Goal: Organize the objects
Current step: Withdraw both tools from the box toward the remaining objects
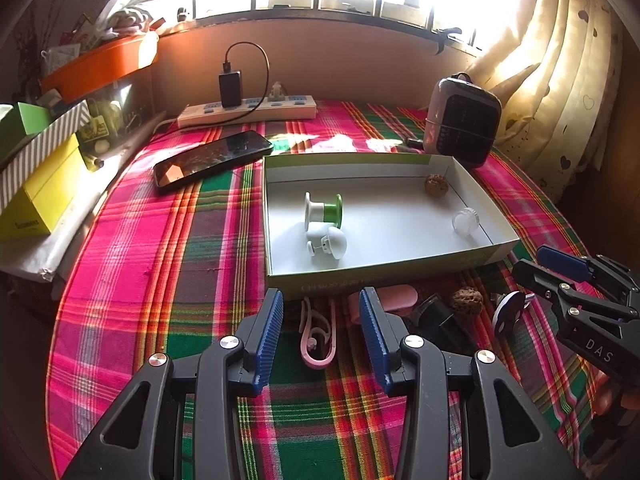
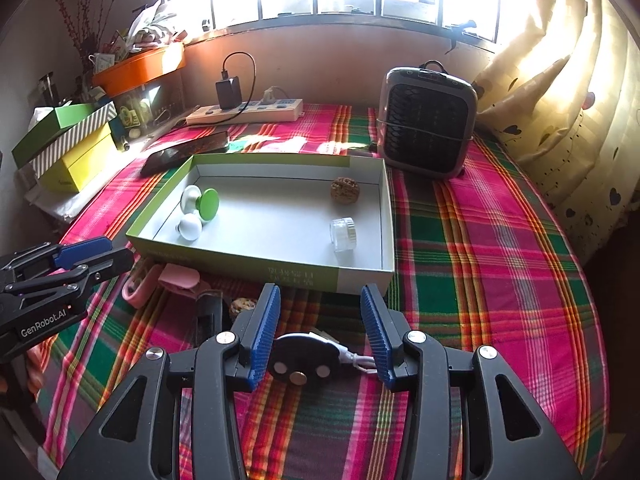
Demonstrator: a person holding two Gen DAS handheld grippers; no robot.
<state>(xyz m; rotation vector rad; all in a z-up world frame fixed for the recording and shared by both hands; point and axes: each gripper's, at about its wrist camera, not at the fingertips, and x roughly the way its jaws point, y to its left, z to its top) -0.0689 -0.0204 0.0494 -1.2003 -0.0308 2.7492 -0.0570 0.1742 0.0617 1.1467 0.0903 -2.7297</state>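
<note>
R tongs apart, nothing clamped | black disc w/ white cord lay on table betw R pads, untouched | prob light, stiff, slick; grab across disc edges, not cord | L tongs apart, empty, over soft pink strap | box just ahead of both

Plaid-clothed table bears box lid, phone, heater.
</note>
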